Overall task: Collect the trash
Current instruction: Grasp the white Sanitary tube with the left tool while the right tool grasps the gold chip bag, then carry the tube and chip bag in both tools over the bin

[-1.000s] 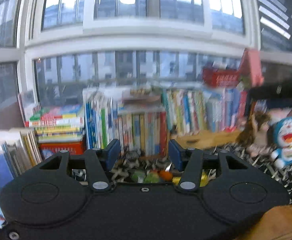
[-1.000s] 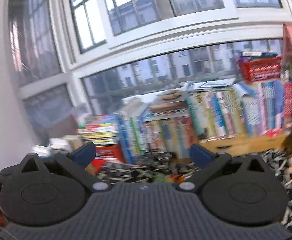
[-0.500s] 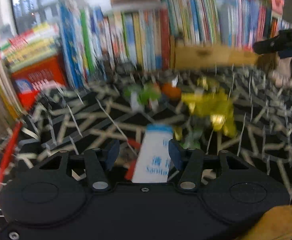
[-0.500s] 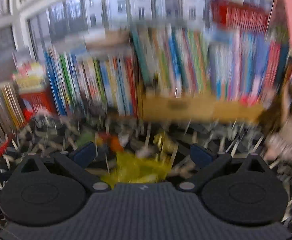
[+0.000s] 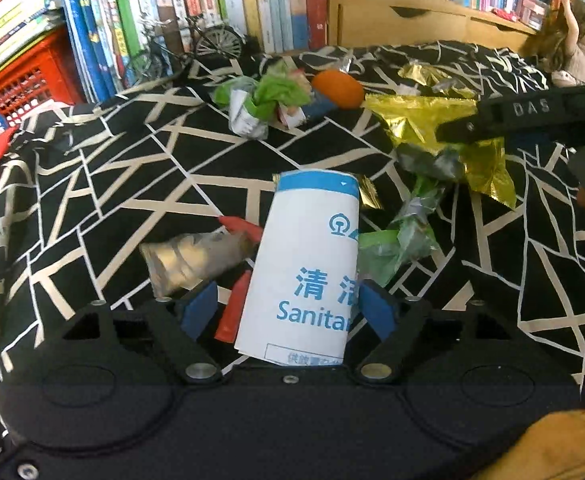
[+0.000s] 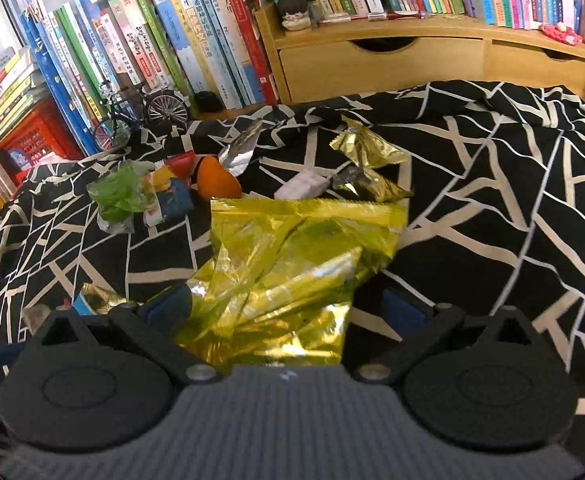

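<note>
Our left gripper [image 5: 288,308], fingers opening, w/ the white paper bag [image 5: 304,264] between; right gripper [image 6: 288,312] fingers apart around the yellow wrapper [image 6: 288,268].

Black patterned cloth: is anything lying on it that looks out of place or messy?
Yes. Litter is scattered over the black patterned cloth: a crumpled yellow foil wrapper, smaller gold foil wrappers, a green plastic scrap, an orange fruit, and a white sanitary bag lying tilted.
</note>
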